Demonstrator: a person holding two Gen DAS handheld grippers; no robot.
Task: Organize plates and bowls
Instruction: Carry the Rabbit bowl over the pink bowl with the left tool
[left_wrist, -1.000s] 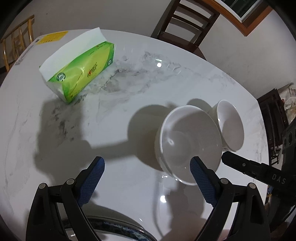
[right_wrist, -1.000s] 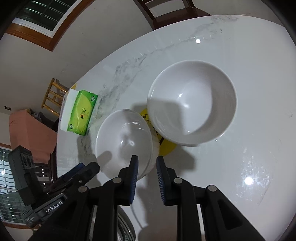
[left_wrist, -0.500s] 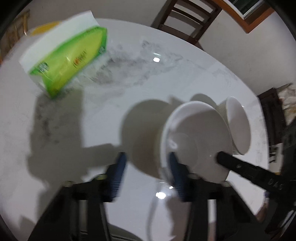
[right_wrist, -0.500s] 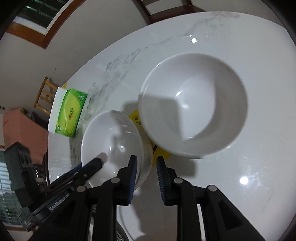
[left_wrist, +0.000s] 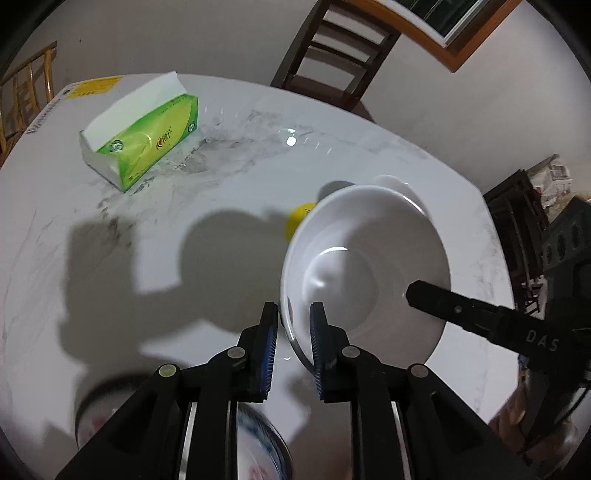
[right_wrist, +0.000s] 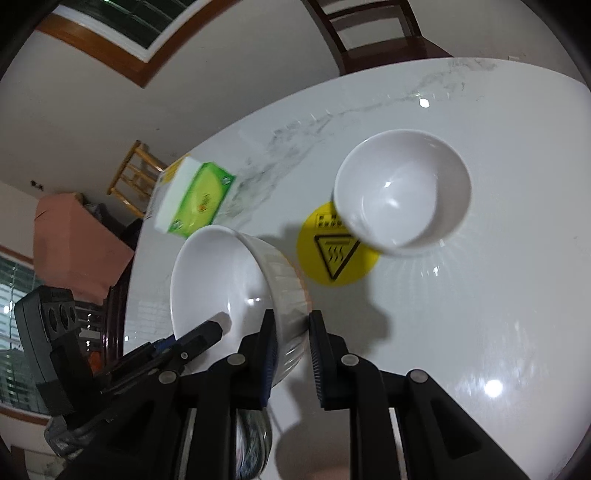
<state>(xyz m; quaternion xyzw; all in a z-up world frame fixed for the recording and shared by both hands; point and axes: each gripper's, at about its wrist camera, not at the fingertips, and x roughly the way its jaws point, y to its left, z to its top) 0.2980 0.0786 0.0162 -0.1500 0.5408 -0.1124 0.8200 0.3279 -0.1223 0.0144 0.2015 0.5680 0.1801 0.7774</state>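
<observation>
Both grippers grip one white bowl (left_wrist: 369, 266) by its rim, from opposite sides. Left gripper (left_wrist: 293, 347): fingers narrowed onto the near rim, one pad outside the wall, one inside. Right gripper (right_wrist: 291, 347): fingers likewise narrow, pinching the ribbed wall of the same bowl (right_wrist: 236, 288) at the rim nearest them. The bowl sits tilted between the two grips, mouth leaning toward the left gripper's side, and appears lifted off the worktop (right_wrist: 480, 314), though contact underneath cannot be confirmed. A second, smaller white bowl (right_wrist: 402, 192) stands upright on the worktop, ahead of the right fingers and off to their right, partly covering a yellow warning sticker (right_wrist: 332, 258). From the left fingers that second bowl is almost hidden behind the held one; only a sliver of rim shows. Key relation, as a judgement: the free bowl lies forward of the held bowl and nearer the right gripper, so stacking would mean carrying the held bowl forward and rightward and levelling it first. A tissue box (left_wrist: 144, 147) stands well apart, ahead and to the left of the left fingers. A patterned dish (left_wrist: 258, 450) lies below the left fingers, blurred.
</observation>
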